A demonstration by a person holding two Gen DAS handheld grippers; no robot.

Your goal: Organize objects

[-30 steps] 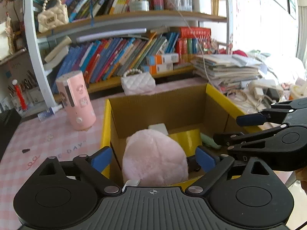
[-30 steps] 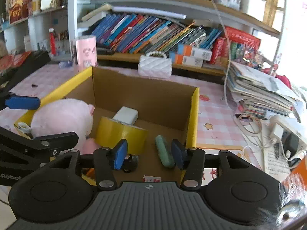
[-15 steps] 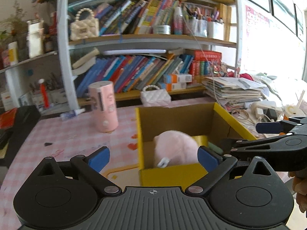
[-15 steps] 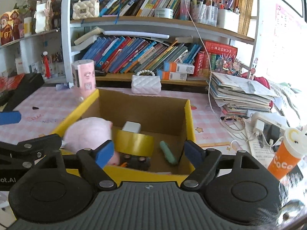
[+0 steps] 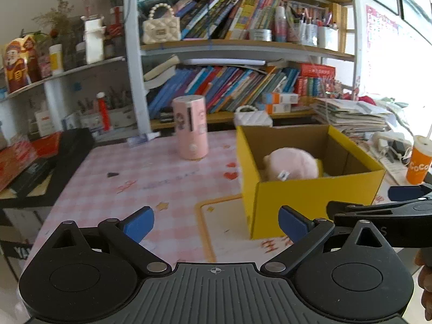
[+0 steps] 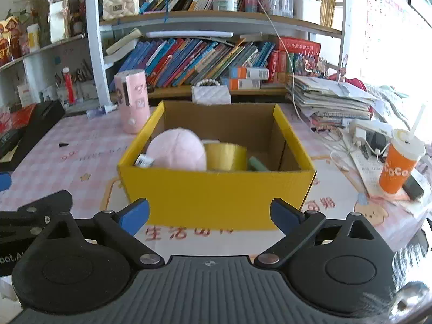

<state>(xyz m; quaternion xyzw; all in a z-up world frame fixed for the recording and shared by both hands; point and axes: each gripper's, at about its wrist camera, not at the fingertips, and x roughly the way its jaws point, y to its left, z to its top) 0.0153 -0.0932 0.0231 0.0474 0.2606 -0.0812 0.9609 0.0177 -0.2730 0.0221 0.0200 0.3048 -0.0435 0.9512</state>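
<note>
A yellow cardboard box (image 6: 216, 191) (image 5: 310, 197) stands on the pink checked table. Inside lie a pink plush toy (image 6: 176, 149) (image 5: 290, 163), a roll of yellow tape (image 6: 225, 156) and a green object (image 6: 256, 163). My right gripper (image 6: 209, 213) hangs in front of the box's near wall; its jaws are opening wide with nothing between them. My left gripper (image 5: 216, 221) is open and empty, to the left of the box over the table. The right gripper's fingers (image 5: 399, 193) show at the right edge of the left wrist view.
A pink cylinder (image 6: 132, 100) (image 5: 191, 127) stands left of the box, a white quilted bag (image 6: 212, 93) behind it. An orange cup with a straw (image 6: 399, 166) and a paper stack (image 6: 329, 97) sit right. Bookshelves (image 6: 202, 54) fill the back. A black case (image 5: 48, 159) lies left.
Both grippers have pulled back from inside the box to in front of it. The right gripper's jaws have spread much wider. The plush toy and tape stay in the box.
</note>
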